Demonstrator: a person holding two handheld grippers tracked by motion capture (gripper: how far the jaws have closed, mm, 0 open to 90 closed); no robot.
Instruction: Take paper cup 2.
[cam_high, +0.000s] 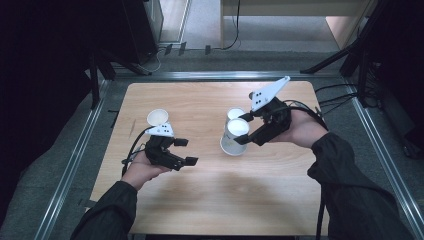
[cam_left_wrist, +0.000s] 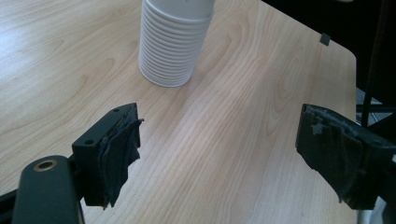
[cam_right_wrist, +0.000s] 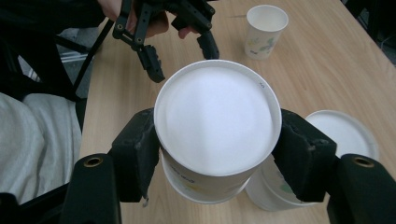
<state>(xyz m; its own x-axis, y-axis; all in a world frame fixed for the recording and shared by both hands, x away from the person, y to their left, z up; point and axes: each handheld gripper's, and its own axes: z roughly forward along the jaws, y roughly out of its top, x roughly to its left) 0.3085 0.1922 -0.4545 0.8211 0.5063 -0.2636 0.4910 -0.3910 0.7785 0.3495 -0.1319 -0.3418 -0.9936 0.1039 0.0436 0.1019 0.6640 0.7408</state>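
While the left gripper (cam_high: 186, 151) hovers with jaws spread and empty over the table (cam_high: 210, 200), the right gripper (cam_right_wrist: 217, 154) clasps the top cup (cam_right_wrist: 217, 121) of a stack (cam_left_wrist: 173, 46) mid-table; a single cup (cam_high: 157, 118) stands apart

A light wooden table (cam_high: 215, 200) is carrying 3 things: a single paper cup (cam_high: 157, 117) standing upright near its left edge, a tall stack of upside-down paper cups (cam_high: 233, 145) and another cup stack (cam_high: 235, 113) sitting just behind it.
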